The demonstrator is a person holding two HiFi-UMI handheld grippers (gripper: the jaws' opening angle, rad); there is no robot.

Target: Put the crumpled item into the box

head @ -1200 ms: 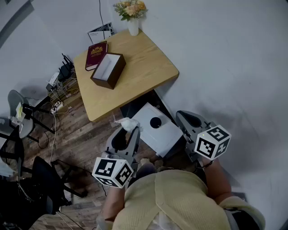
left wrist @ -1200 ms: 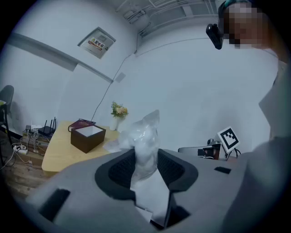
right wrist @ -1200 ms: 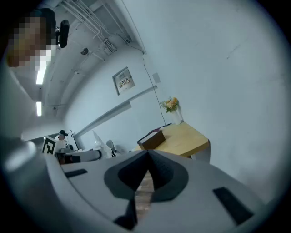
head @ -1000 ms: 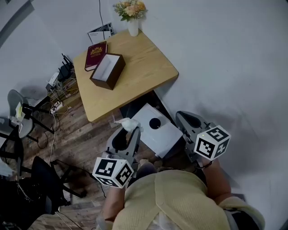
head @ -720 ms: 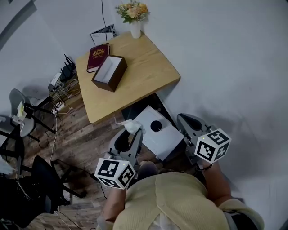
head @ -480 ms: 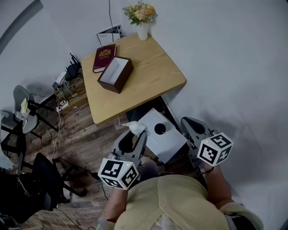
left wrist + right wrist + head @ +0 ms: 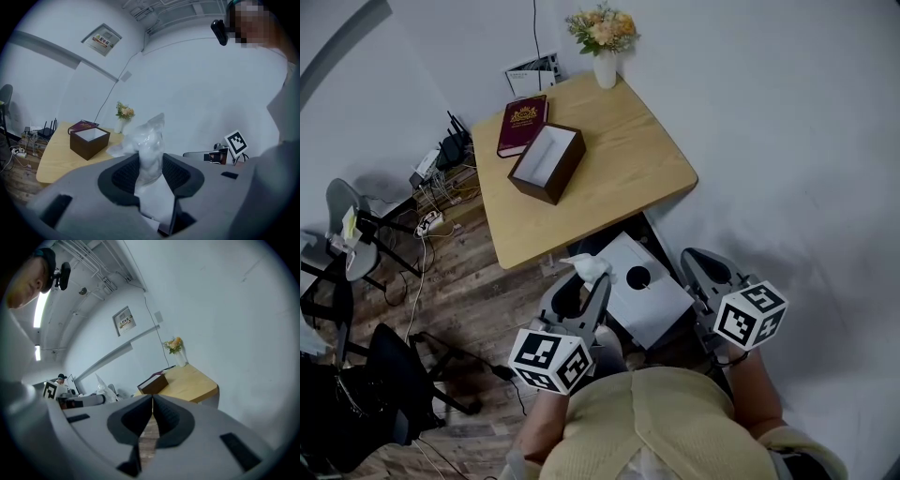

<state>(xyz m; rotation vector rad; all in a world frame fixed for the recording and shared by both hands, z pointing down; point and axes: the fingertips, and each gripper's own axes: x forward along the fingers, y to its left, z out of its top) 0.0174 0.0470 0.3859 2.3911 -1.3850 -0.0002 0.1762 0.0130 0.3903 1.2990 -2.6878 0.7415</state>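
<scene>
Wooden table (image 7: 623, 178) sits at 12 o'clock from the person in the head view. A brown box (image 7: 547, 164), open at the top and white inside, stands on the table's 10 o'clock part. It looks empty. A red book (image 7: 522, 125) lies just beside it at its 11 o'clock.

The left hand-held gripper (image 7: 584, 284) hangs off the table's near edge, at the table's 6 o'clock, over the floor (image 7: 459, 281). Its jaws pinch the crumpled item (image 7: 588, 267), a white filmy wad that pokes up past the pads. In the left gripper view the pads press on it from both sides.

The right hand-held gripper (image 7: 697, 261) is at 3 o'clock from the left one, with its jaws pressed together on nothing.

Step, as judged: transport. The crumpled item is grasped and well apart from the box.

Next move calls for:
- carrying the left hand-held gripper toward 11 o'clock, over the table edge;
- centring it above the box opening;
- lowering it between the walls, then spreading the jaws.

The crumpled item looks light and may cling to a pad, so a low release seems wise.
</scene>
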